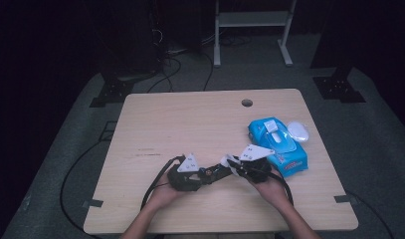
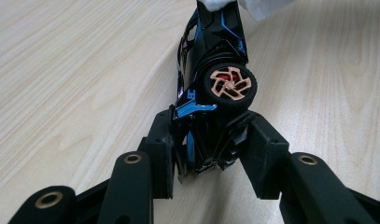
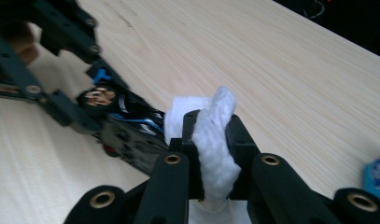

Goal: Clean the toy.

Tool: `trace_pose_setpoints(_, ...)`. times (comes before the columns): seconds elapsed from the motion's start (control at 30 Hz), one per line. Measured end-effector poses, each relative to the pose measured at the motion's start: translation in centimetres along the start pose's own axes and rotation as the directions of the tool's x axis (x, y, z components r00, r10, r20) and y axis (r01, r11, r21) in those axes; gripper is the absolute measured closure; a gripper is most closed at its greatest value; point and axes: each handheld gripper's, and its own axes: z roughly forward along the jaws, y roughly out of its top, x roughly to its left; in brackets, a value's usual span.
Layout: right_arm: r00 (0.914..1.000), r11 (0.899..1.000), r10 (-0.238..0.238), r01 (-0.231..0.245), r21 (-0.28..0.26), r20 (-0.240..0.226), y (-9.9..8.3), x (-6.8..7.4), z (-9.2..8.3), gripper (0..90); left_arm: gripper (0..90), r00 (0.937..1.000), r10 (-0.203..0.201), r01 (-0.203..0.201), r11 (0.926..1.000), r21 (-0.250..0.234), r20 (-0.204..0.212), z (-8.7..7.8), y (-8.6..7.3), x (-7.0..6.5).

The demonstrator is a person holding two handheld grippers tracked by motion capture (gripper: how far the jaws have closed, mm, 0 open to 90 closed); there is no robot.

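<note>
While left gripper (image 2: 204,140) clamps the toy car (image 2: 214,79), right gripper (image 3: 211,140) fingers pinch a wipe (image 3: 215,135) against it. Wiping step underway, I'd say. Next: stroke along the body, car held steady.

a dim lab: bare wooden table (image 1: 200,119), floor cables (image 1: 165,69), metal stand (image 1: 252,20).

Glossy black-and-blue plastic toy car (image 2: 211,70) clamped in the matt black plastic left gripper (image 2: 211,154), soft fibrous white wipe (image 3: 215,140) pinched in the right gripper (image 3: 213,154), smooth pale wood-grain table (image 2: 75,70) beneath, glossy blue plastic wipes pack (image 1: 278,142) beside the right gripper.
</note>
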Motion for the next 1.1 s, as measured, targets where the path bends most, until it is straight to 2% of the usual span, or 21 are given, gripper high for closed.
trace_pose_setpoints(0.07,0.9994,1.0,0.025,-0.025,0.005,0.023,-0.3,-1.0,-0.2,80.5,58.6,0.9999,0.011,-0.011,0.9999,0.007,0.0,0.0,0.0,0.0)
trace_pose_setpoints(0.13,0.9977,0.998,0.062,-0.062,0.0,0.027,-0.7,-1.9,-0.5,80.6,58.6,1.0,0.008,-0.008,1.0,0.002,0.002,0.0,0.0,0.0)
trace_pose_setpoints(0.2,0.9953,0.998,0.059,-0.06,0.012,0.077,-0.9,-2.4,-0.8,80.6,58.6,1.0,0.0,0.0,1.0,0.0,0.002,0.0,0.0,0.0)
trace_pose_setpoints(0.23,0.9944,0.997,0.069,-0.07,0.013,0.08,-1.0,-2.7,-0.9,80.5,58.6,1.0,0.002,-0.002,1.0,0.0,0.0,0.0,0.0,0.0)
trace_pose_setpoints(0.33,0.9928,0.994,0.11,-0.11,-0.011,0.047,-0.9,-2.9,-1.0,80.6,58.6,0.9999,0.012,-0.012,0.9999,0.004,-0.002,0.0,0.0,0.0)
trace_pose_setpoints(0.47,0.9974,0.997,0.071,-0.071,-0.014,-0.004,-0.3,-1.5,-0.7,80.5,58.6,1.0,0.002,-0.002,1.0,-0.001,-0.002,0.0,0.0,0.1)
trace_pose_setpoints(0.53,0.9985,0.999,0.054,-0.054,0.0,0.005,-0.3,-1.4,-0.5,80.5,58.6,0.9999,0.01,-0.01,0.9999,0.009,-0.003,-0.1,-0.1,0.1)
trace_pose_setpoints(0.6,0.9976,0.998,0.067,-0.067,0.009,0.018,-0.8,-2.1,-0.4,80.4,58.5,1.0,0.006,-0.006,1.0,0.005,0.002,-0.1,-0.1,0.0)
trace_pose_setpoints(0.63,0.9947,0.995,0.103,-0.103,-0.004,0.005,-1.1,-2.7,-0.5,80.5,58.5,0.9999,0.011,-0.011,0.9999,0.005,-0.001,-0.1,-0.1,0.0)
trace_pose_setpoints(0.67,0.9928,0.993,0.119,-0.119,0.001,0.013,-1.2,-3.0,-0.6,80.5,58.6,0.9998,0.019,-0.019,0.9998,0.007,-0.002,0.0,0.0,0.0)
trace_pose_setpoints(0.73,0.9916,0.993,0.113,-0.114,0.017,0.064,-1.4,-3.4,-1.0,80.5,58.6,1.0,0.008,-0.008,1.0,0.004,0.0,-0.1,-0.1,0.1)
trace_pose_setpoints(0.87,0.9874,0.988,0.156,-0.155,-0.025,0.028,-1.2,-3.8,-1.7,80.5,58.6,1.0,0.007,-0.007,1.0,0.003,0.001,-0.1,-0.1,0.1)
trace_pose_setpoints(0.93,0.9888,0.988,0.149,-0.149,-0.038,-0.015,-0.9,-3.2,-1.5,80.4,58.6,0.9999,0.013,-0.013,0.9999,0.005,0.0,-0.1,-0.1,0.1)
trace_pose_setpoints(1.0,0.9921,0.992,0.122,-0.123,-0.028,-0.032,-0.7,-2.7,-1.2,80.4,58.6,1.0,0.008,-0.008,1.0,0.003,-0.001,-0.1,-0.1,0.2)
trace_pose_setpoints(1.07,0.9923,0.993,0.12,-0.121,-0.011,-0.029,-0.8,-2.7,-1.0,80.3,58.6,1.0,0.006,-0.006,1.0,0.005,-0.004,-0.2,-0.1,0.2)
trace_pose_setpoints(1.1,0.993,0.993,0.118,-0.118,0.003,-0.01,-1.1,-3.1,-0.9,80.4,58.6,1.0,0.006,-0.006,1.0,0.005,-0.005,-0.2,-0.1,0.1)
